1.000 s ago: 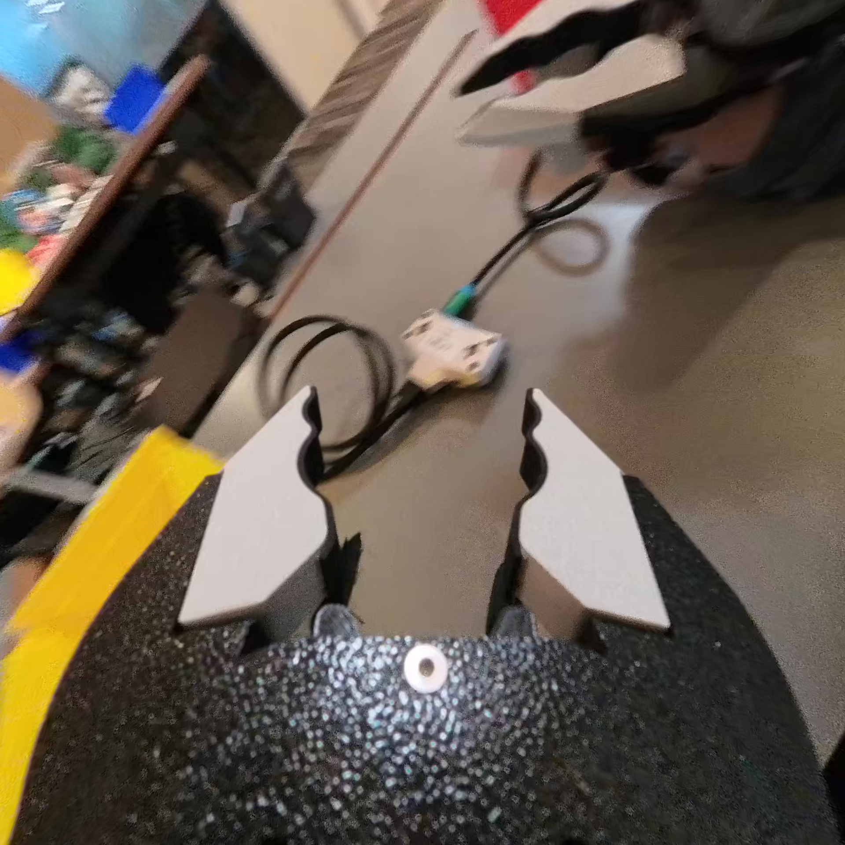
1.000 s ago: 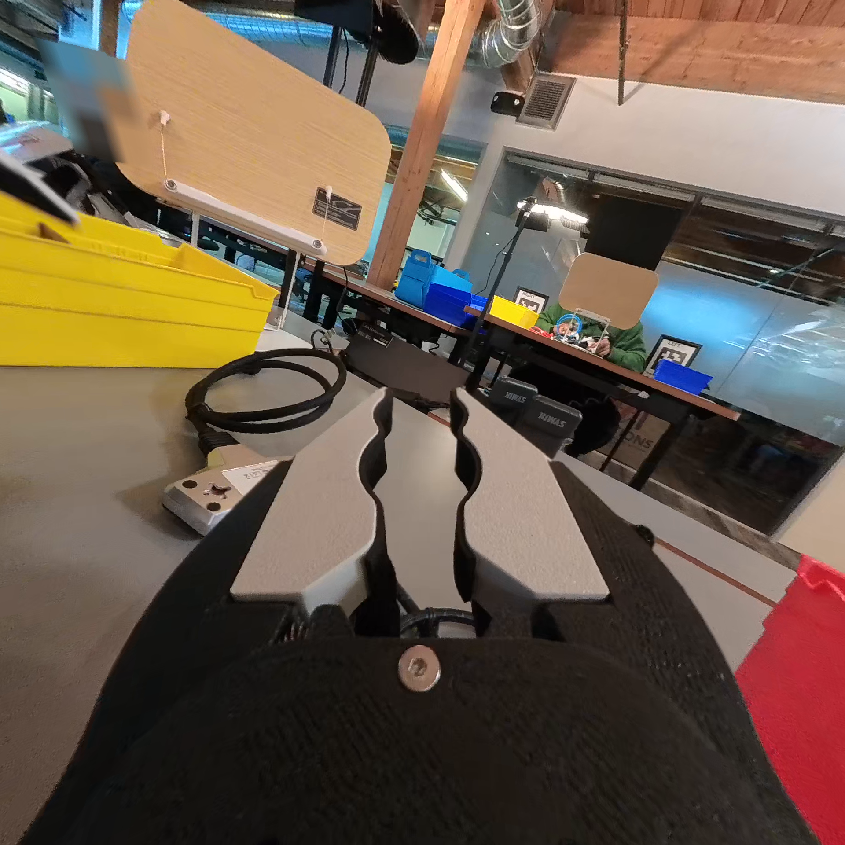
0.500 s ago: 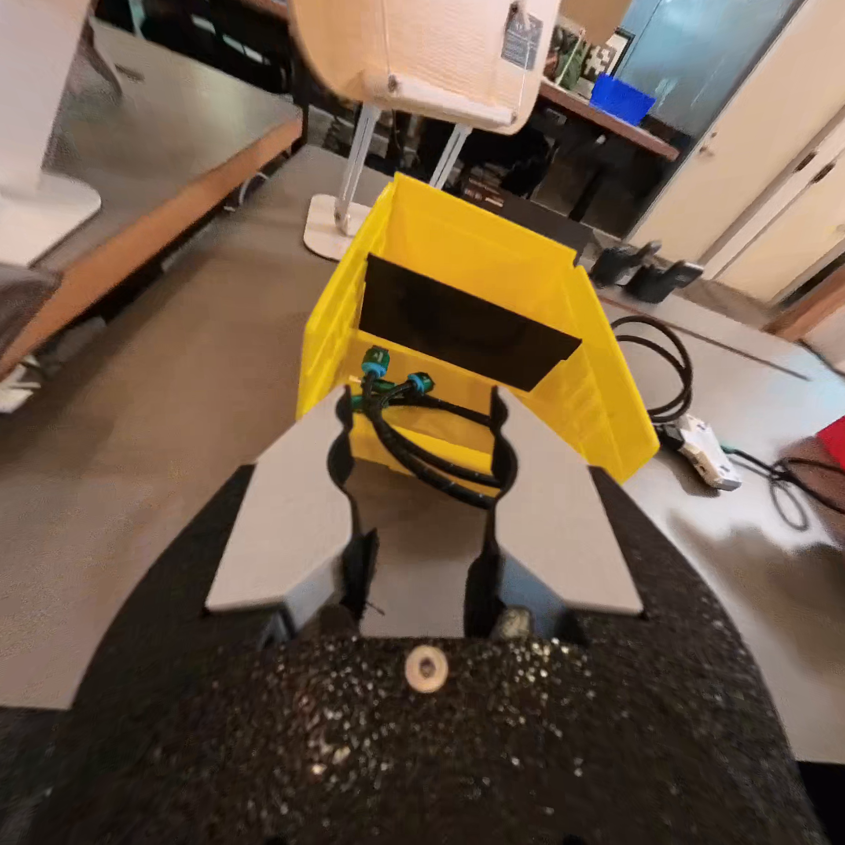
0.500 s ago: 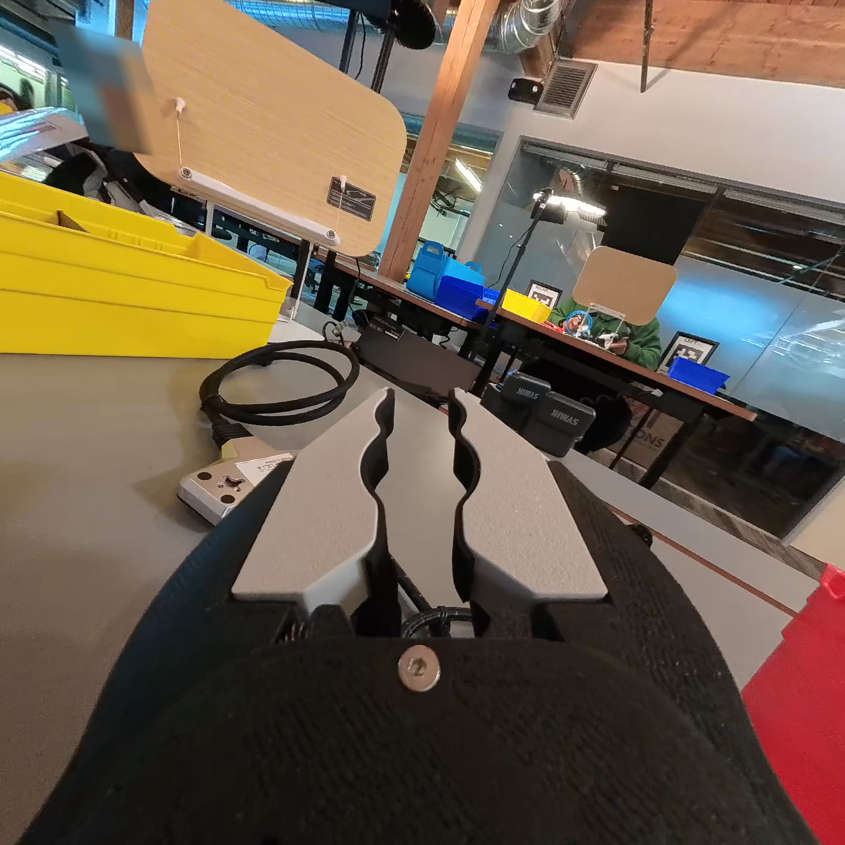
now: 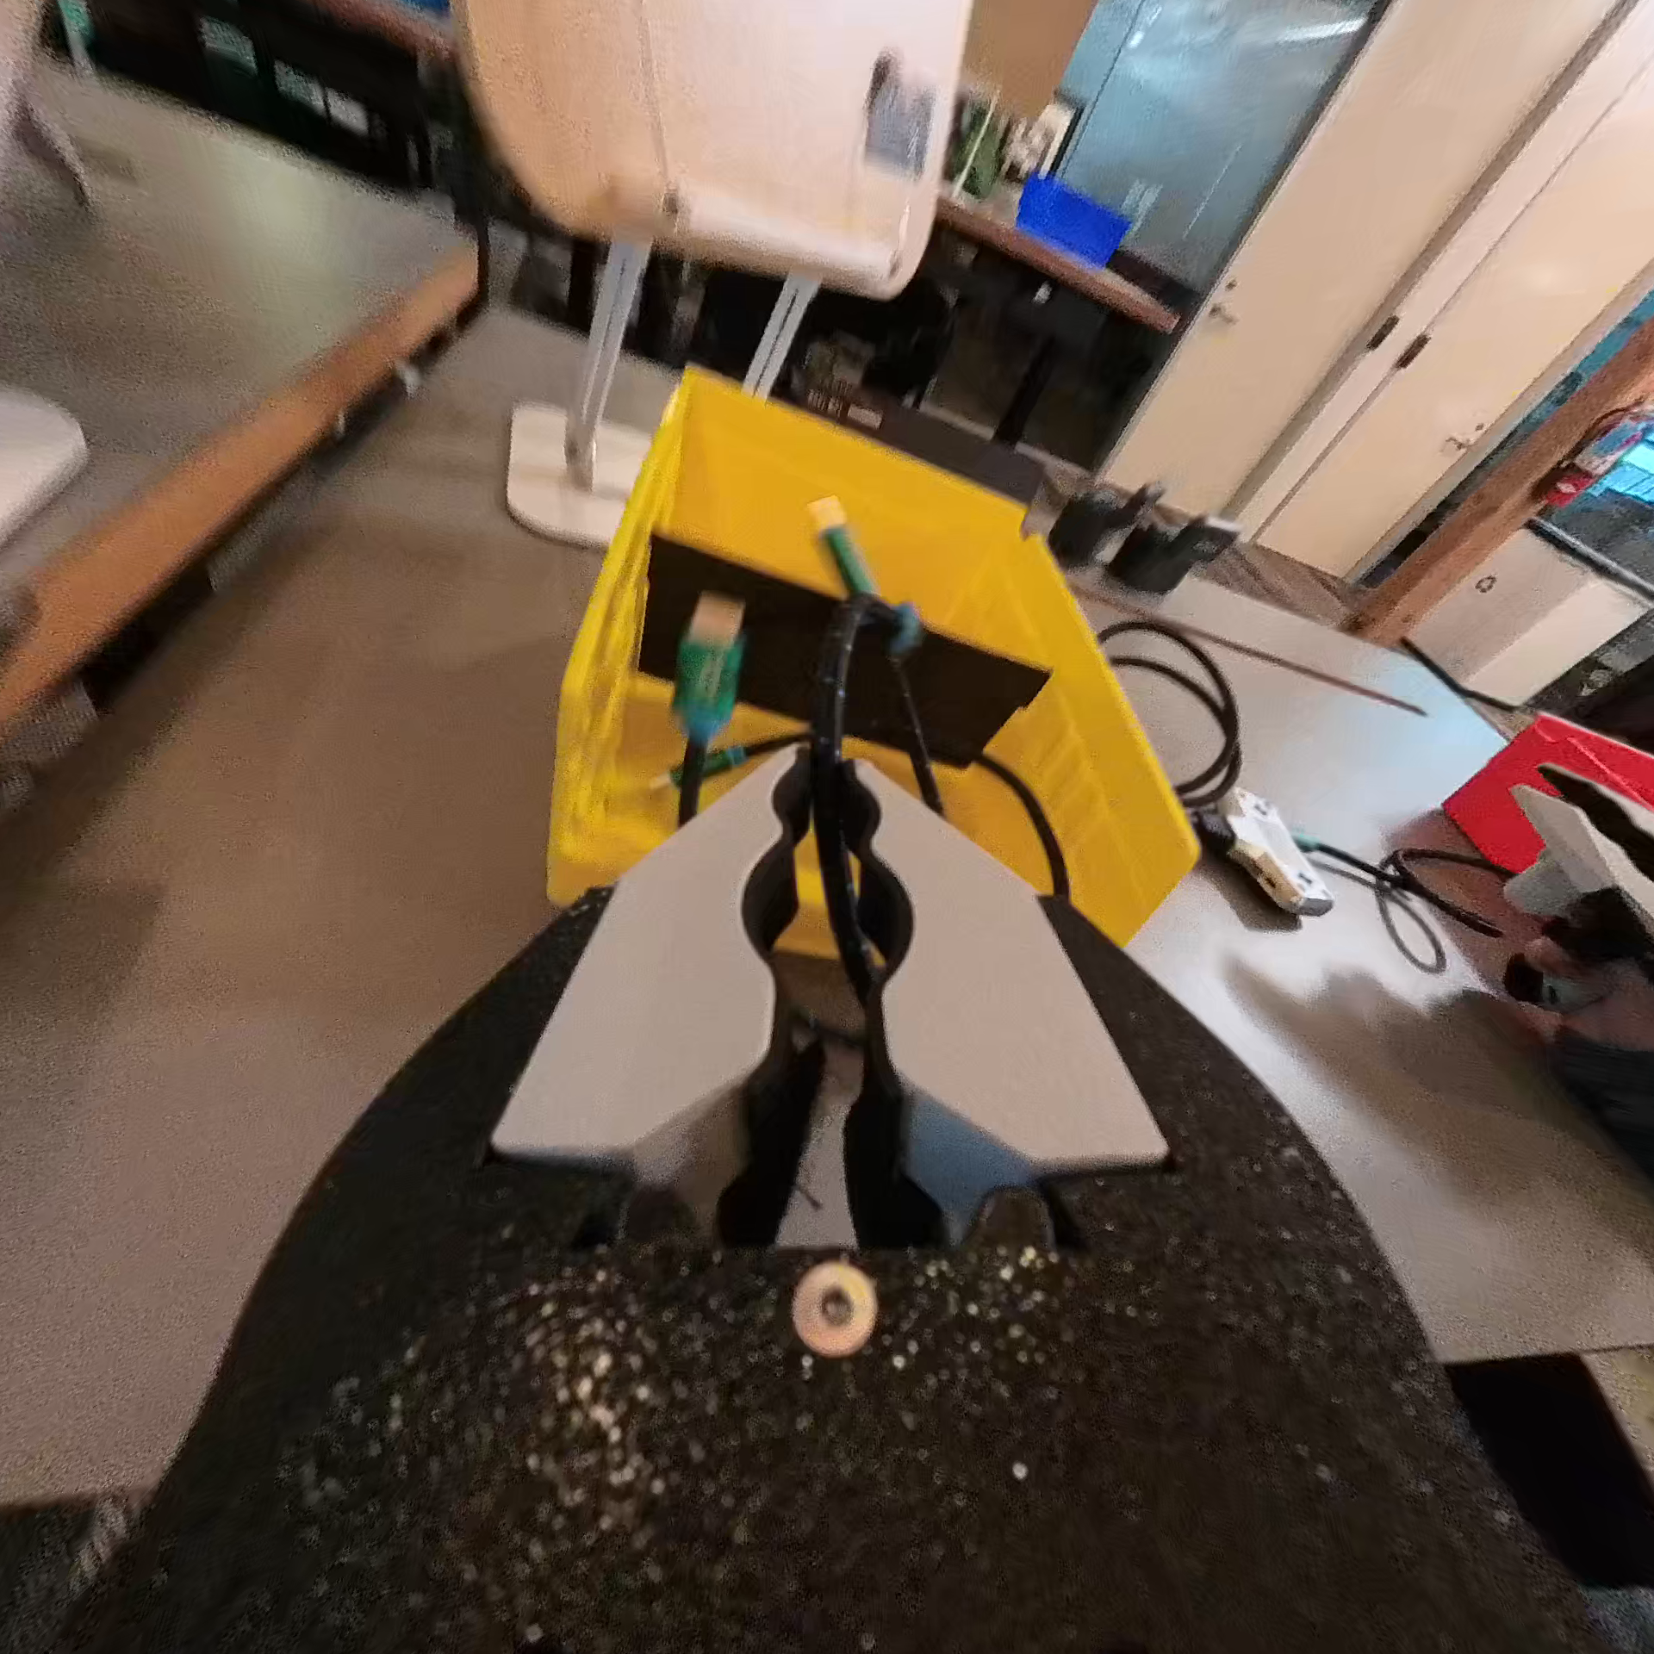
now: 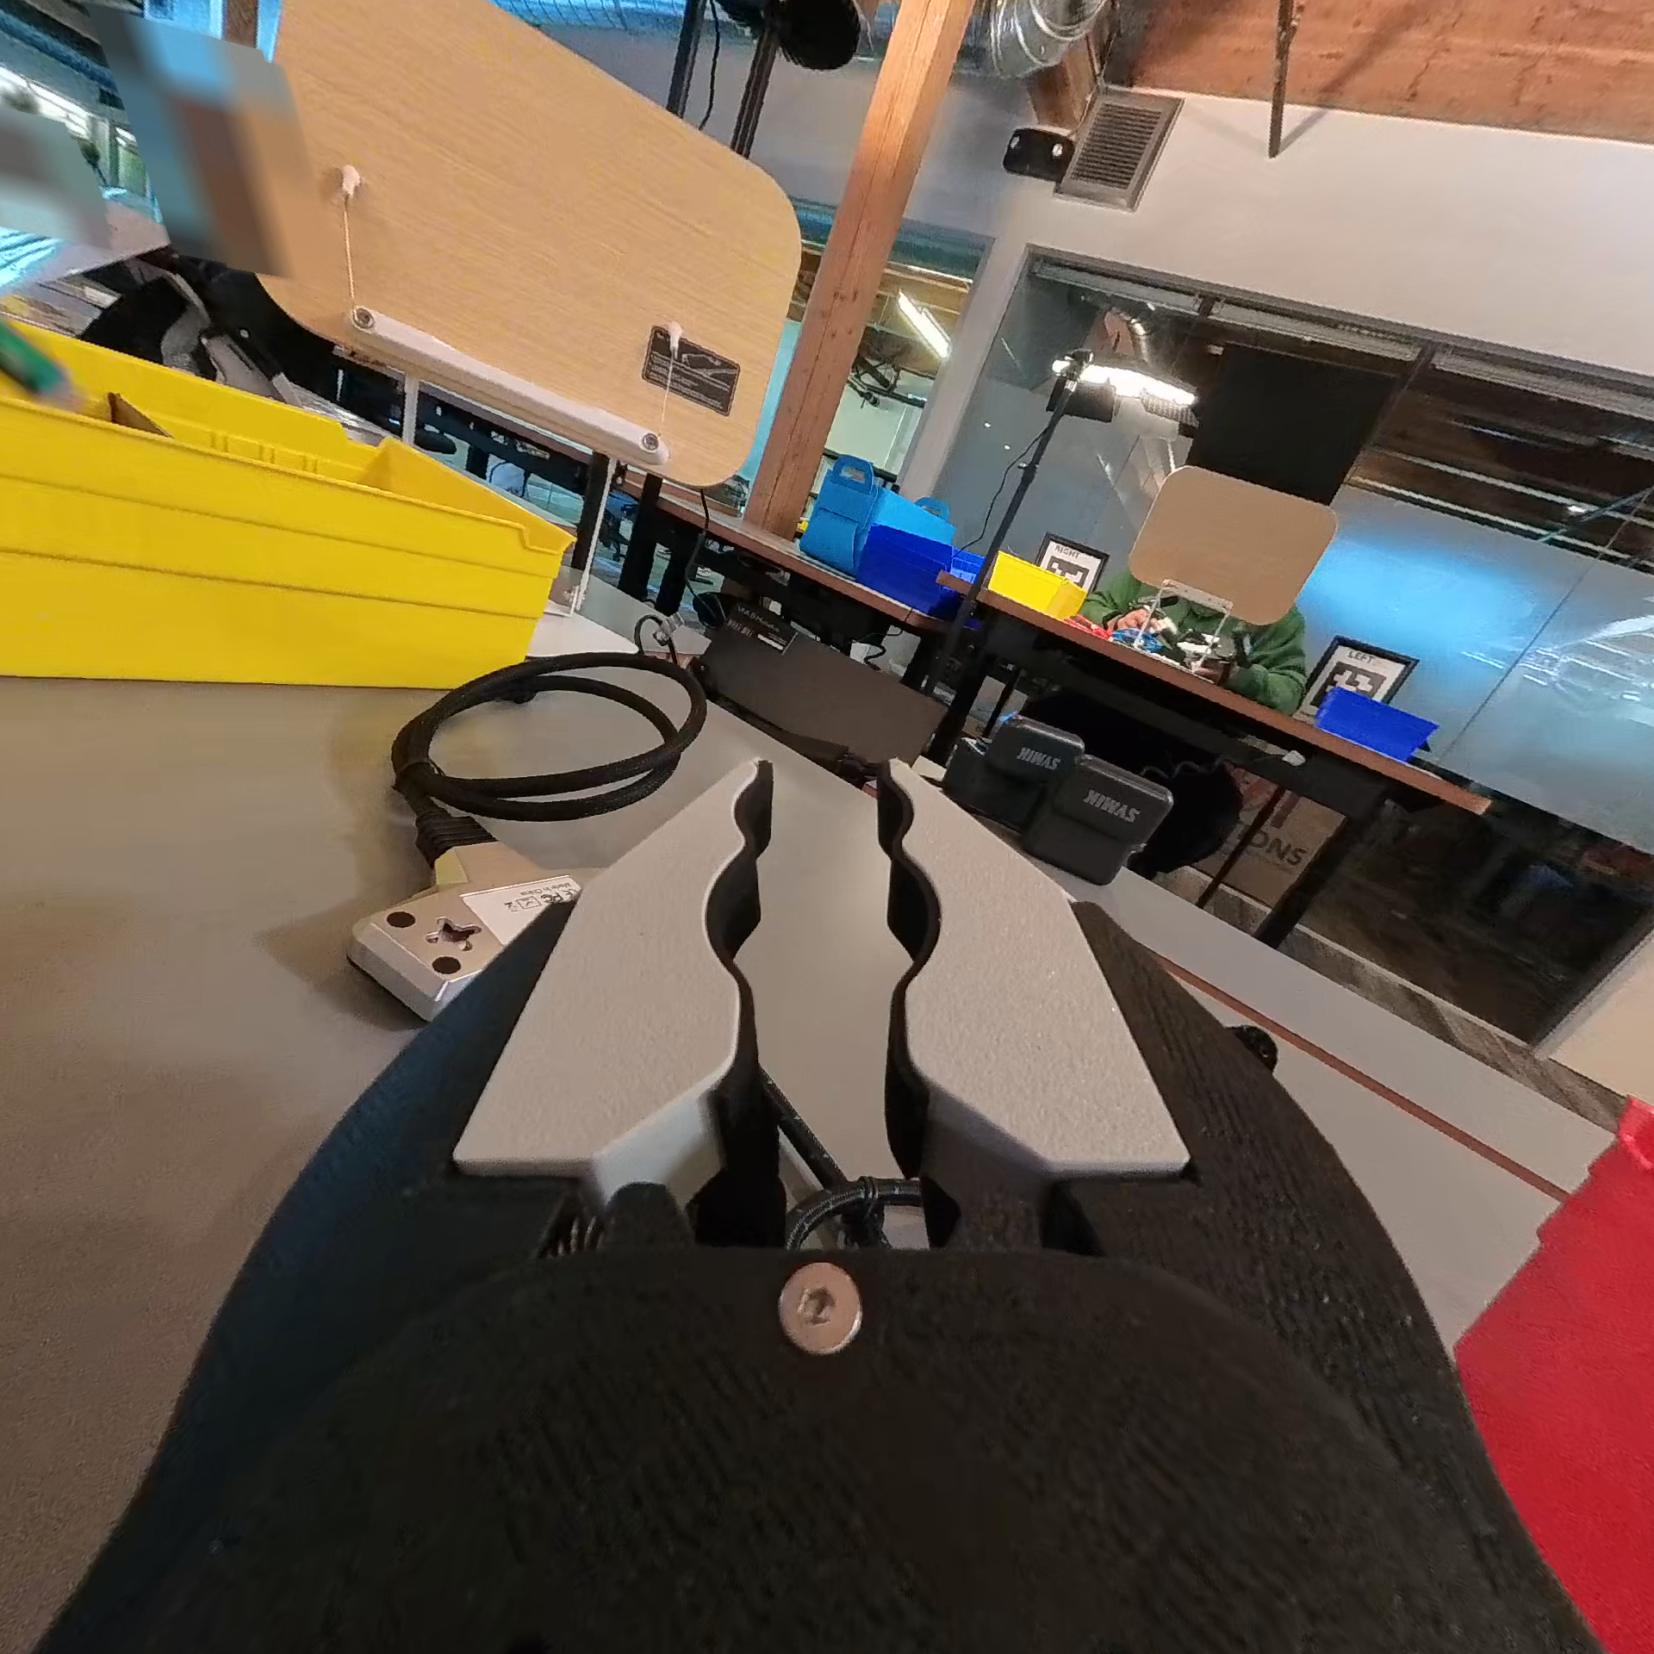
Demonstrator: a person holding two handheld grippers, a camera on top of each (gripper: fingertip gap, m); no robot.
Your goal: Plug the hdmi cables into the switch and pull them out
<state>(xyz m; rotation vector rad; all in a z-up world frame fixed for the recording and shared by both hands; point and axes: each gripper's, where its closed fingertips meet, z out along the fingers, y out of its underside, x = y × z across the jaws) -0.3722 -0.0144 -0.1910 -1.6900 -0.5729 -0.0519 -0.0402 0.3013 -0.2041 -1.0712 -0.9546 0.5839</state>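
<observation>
My left gripper (image 5: 828, 788) pinches the black HDMI cable (image 5: 837, 859), plugs pointing upward; the switch (image 5: 1271, 859) lies mid-right, nearer my empty, part-open right gripper (image 6: 823, 779).

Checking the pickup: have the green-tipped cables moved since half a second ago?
Yes. The cables, pinched in the left tongs, now rise above the yellow bin's rim.

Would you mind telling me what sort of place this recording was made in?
Probably a shared workshop or lab: long worktables with blue bins, a person working there, and an exposed ceiling duct.
</observation>
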